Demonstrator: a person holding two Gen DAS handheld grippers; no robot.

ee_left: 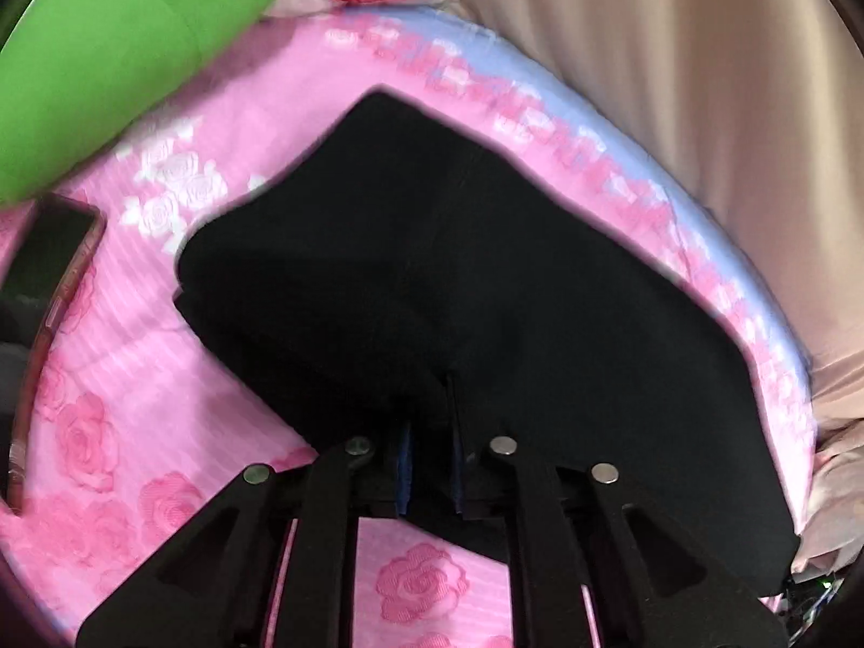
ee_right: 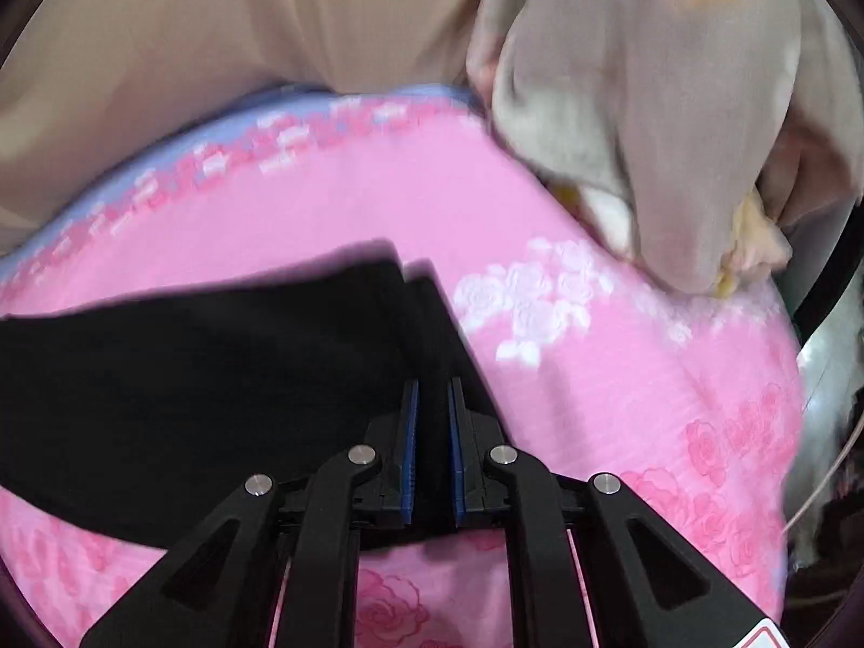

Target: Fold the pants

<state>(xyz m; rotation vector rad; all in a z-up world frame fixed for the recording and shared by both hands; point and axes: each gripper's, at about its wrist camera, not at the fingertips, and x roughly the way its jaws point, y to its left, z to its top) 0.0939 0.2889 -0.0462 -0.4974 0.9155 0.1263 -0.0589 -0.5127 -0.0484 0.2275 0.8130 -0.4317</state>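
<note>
Left wrist view: the left gripper [ee_left: 429,421] pinches the near edge of the black pants [ee_left: 459,270], which lie ahead on the pink rose bedsheet [ee_left: 108,378], long axis running to the upper left. A phone [ee_left: 48,291] lies at left, well apart.

Right wrist view: the right gripper [ee_right: 432,410] pinches the pants [ee_right: 216,378] at the end corner; cloth extends left. Open sheet [ee_right: 621,378] lies right; a grey blanket [ee_right: 675,135] bounds it.

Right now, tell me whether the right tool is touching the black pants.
Touching. The right wrist view shows the right tool with a fold of the black pants pinched between its blue pads.
</note>
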